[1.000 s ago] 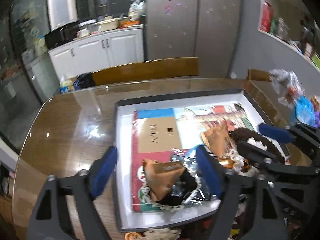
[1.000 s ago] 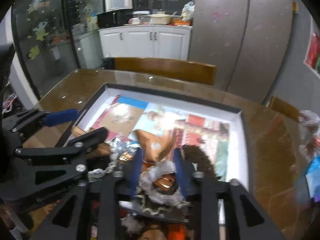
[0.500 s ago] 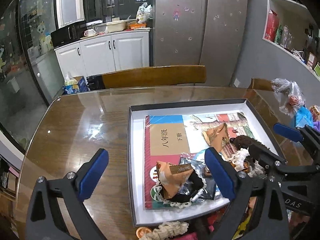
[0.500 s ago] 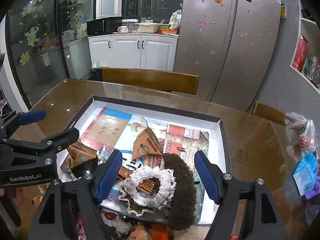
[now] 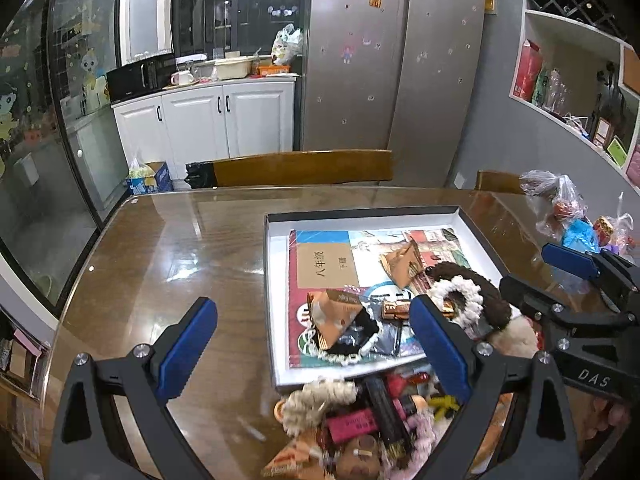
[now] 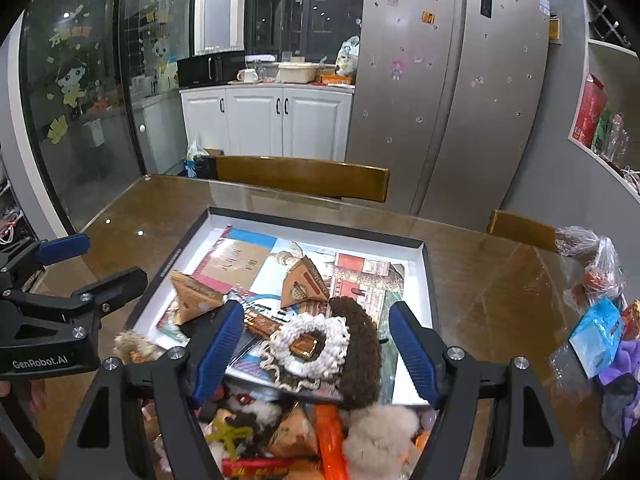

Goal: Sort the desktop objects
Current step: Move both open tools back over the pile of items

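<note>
Both the left gripper (image 5: 312, 344) and right gripper (image 6: 316, 344) hang spread wide, holding nothing, above the tray (image 6: 424, 276). Only the left view shows the pink packet (image 5: 352, 426) at the table's near edge.

Dim indoor light, ceiling glare on the glass tabletop (image 5: 192, 248); fisheye-bent edges, blurred near clutter (image 6: 288, 440)

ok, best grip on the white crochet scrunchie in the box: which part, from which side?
Take the white crochet scrunchie by its near-left band, from above, one finger in the centre hole and one outside. It lies flat on the book, so a side approach finds little to hold. Its right edge touches the brown scrunchie, and a foil bar shows through the hole. The right gripper is open and nearest.
</note>
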Available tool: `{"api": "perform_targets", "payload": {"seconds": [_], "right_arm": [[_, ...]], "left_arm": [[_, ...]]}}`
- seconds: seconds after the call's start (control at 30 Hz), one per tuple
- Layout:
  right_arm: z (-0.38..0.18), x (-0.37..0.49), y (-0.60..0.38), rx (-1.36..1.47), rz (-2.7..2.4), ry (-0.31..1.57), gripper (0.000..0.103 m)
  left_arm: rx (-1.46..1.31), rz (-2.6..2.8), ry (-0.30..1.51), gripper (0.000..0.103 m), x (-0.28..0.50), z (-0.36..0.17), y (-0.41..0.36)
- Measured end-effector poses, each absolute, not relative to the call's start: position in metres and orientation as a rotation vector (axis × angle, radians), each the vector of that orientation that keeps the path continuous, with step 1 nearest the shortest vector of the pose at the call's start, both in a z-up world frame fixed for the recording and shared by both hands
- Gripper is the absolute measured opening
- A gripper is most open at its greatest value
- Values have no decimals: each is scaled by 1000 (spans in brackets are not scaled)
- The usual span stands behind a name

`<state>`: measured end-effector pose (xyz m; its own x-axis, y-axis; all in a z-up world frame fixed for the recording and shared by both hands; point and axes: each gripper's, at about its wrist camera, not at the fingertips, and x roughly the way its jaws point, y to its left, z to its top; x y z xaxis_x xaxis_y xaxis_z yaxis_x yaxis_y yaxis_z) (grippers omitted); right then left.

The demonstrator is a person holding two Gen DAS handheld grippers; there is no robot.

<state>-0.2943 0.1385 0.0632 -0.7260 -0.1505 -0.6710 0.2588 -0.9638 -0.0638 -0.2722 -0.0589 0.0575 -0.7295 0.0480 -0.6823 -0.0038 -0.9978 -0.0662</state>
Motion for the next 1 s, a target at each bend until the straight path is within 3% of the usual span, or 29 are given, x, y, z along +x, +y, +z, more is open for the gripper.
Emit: {"api": "perform_targets", "payload": {"seconds": [0.4, 1.0], "right_arm": [[75, -235, 143, 1007, -2730, 168, 77], [15, -159, 128, 1067, -2673, 183, 77]], "left_arm": [[-1153, 2923, -49, 98, -198, 66, -75], [-1237, 2817, -45, 98, -138, -8, -63]]}}
